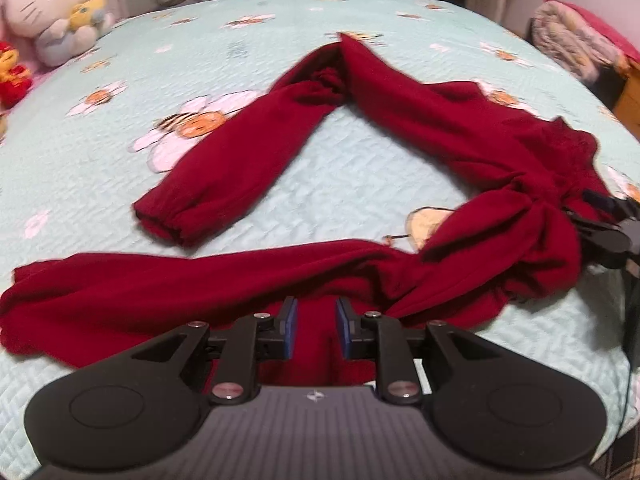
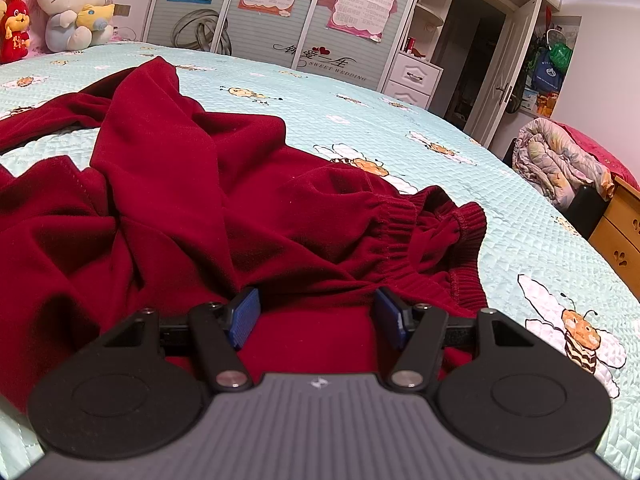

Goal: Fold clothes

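The right claw (image 2: 316, 316) stood open over crumpled dark red trousers (image 2: 180, 208) on the bee-patterned bed (image 2: 520, 216), red cloth lying between its blue pads (image 2: 244, 316). The elastic waistband (image 2: 452, 236) bunched at two o'clock; a plush cat (image 2: 74, 4) sat at eleven.

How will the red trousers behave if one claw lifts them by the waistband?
The red trousers will probably hang limp, since the cloth lies in soft folds. The legs sprawl apart, so they would likely trail. The elastic waistband looks bunched and may stretch.
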Demonstrator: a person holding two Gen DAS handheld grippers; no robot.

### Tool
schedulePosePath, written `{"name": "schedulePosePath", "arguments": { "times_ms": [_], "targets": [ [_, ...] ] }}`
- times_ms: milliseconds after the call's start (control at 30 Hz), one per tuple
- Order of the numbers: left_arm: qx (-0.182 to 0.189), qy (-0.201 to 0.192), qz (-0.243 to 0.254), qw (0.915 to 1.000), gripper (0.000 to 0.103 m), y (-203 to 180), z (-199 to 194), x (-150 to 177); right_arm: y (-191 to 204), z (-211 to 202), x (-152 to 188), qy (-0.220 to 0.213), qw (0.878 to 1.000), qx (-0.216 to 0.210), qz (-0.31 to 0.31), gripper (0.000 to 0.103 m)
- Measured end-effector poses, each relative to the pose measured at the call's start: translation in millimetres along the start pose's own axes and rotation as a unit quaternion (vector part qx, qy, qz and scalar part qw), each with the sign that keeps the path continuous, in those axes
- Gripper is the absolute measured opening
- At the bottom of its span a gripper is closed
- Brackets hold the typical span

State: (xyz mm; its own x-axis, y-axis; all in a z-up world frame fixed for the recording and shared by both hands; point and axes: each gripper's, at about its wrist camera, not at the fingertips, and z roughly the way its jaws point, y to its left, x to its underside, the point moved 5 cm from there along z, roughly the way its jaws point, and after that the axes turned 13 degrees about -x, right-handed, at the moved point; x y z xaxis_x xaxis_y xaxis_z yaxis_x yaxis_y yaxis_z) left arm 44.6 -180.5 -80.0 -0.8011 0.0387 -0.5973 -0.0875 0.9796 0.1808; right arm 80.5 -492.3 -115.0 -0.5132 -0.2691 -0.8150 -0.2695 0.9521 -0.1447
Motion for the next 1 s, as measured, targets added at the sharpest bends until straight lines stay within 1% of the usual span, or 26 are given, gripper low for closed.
{"name": "schedulePosePath", "arguments": {
  "times_ms": [233,400,433,500,567,633,700,900,1000],
  "targets": [
    [-0.013,-0.001,-0.036,0.9993,0.023,32.6,-9.8,0.3,0.9,0.1,0.0,-0.002,1.0,0.003,-0.002,0.064],
    [-0.009,0.008,-0.035,0.9993,0.023,29.8,-7.1,3.3,7.3,0.3,-0.4,0.001,0.999,0.021,-0.024,0.065],
    [-0.006,0.009,-0.031,0.9995,0.023,26.1,-7.1,4.7,8.8,0.6,-0.6,0.001,0.999,0.031,-0.031,0.066],
    [-0.001,0.01,-0.019,0.9998,0.023,17.3,-6.7,6.2,12.0,1.2,-0.9,0.003,0.998,0.053,-0.046,0.071],
    [0.0,0.01,-0.011,0.9999,0.024,10.5,-5.7,7.3,15.3,1.7,-1.3,0.004,0.995,0.076,-0.061,0.082],
    [0.003,0.015,-0.007,0.9998,0.024,6.4,-2.9,9.6,19.5,1.9,-1.3,0.002,0.992,0.097,-0.084,0.083],
    [0.004,0.021,-0.006,0.9997,0.024,3.3,-1.2,11.8,20.8,2.0,-1.3,0.002,0.99,0.103,-0.093,0.083],
    [0.007,0.044,-0.019,0.9988,0.024,2.6,8.4,17.4,10.4,1.9,-1.1,0.002,0.995,0.077,-0.062,0.083],
    [0.01,0.045,-0.022,0.9987,0.024,3.4,5.4,18.8,4.0,3.0,-1.4,0.005,0.997,0.059,-0.04,0.084]
  ]
}}
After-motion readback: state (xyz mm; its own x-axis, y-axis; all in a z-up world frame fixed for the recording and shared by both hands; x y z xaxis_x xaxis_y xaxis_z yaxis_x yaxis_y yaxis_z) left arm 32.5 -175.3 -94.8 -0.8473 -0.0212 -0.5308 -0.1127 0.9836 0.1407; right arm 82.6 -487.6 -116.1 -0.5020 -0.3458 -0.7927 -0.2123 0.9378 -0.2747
